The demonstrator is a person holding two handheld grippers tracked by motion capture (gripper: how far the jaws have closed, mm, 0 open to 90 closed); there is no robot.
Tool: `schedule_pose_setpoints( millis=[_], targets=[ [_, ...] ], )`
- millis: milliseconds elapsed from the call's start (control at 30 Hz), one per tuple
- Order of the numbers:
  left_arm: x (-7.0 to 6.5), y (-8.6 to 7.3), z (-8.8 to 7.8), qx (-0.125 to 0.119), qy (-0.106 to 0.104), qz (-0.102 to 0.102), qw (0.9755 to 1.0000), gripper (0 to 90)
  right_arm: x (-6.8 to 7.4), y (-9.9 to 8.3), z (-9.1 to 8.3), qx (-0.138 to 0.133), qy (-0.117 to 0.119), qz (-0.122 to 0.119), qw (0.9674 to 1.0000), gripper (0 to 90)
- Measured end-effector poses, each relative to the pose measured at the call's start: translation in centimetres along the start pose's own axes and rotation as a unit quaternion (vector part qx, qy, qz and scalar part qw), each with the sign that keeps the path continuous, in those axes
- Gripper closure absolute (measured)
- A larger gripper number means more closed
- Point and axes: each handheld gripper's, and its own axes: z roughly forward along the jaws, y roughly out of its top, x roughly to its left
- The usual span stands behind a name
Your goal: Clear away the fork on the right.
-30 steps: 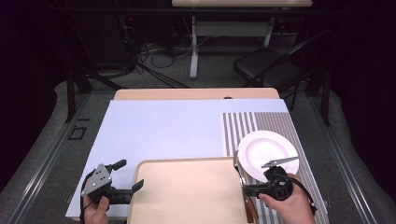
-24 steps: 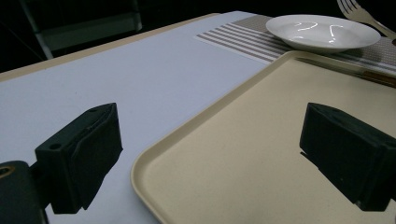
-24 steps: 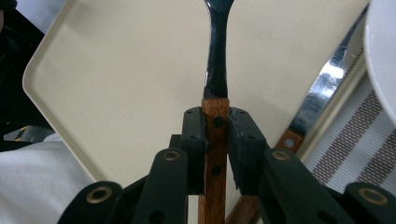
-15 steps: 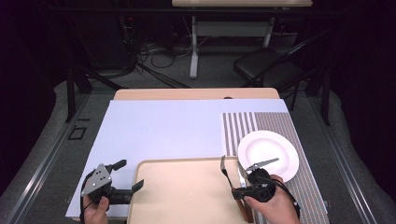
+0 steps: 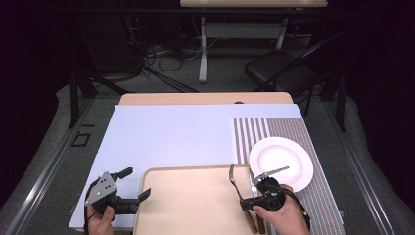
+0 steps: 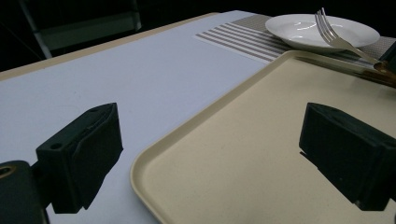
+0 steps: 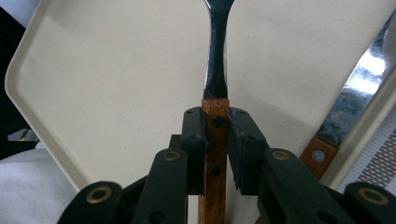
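Observation:
A fork [image 5: 234, 178] with a wooden handle [image 7: 215, 140] is clamped in my right gripper [image 5: 247, 203], which is shut on the handle. It hangs over the right part of the beige tray [image 5: 161, 215]. Its tines [image 6: 327, 21] tilt up above the tray. A knife [image 5: 254, 193] with a wooden handle [image 7: 320, 156] lies along the tray's right rim. My left gripper [image 5: 132, 188] stands open at the tray's left rim [image 6: 140, 172], one jaw over the tray and one over the table, holding nothing.
A white plate [image 5: 280, 161] sits on a striped placemat [image 5: 274, 129] right of the tray. A pale blue sheet [image 5: 171, 137] covers the table. A dark chair [image 5: 279, 73] and cables stand beyond the far edge.
My right gripper has carried the fork leftward and a little down, from beside the plate to over the tray's right side. The left gripper has not moved.

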Motion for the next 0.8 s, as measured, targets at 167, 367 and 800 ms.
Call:
schedule_pose_setpoints(
  millis=[167,367,800],
  targets=[
    [0.0,0.0,0.0,0.0,0.0,0.0,1.0,6.1,-0.2,0.1,0.4,0.009,0.0,0.01,0.9999,77.2],
    [0.0,0.0,0.0,0.0,-0.001,-0.001,1.0,6.1,-0.6,0.0,1.0,0.002,-0.002,0.028,0.9996,77.1],
    [0.0,0.0,0.0,0.001,-0.001,0.0,1.0,6.1,-0.9,-0.1,2.1,0.013,-0.024,0.045,0.9986,76.9]
  ],
)
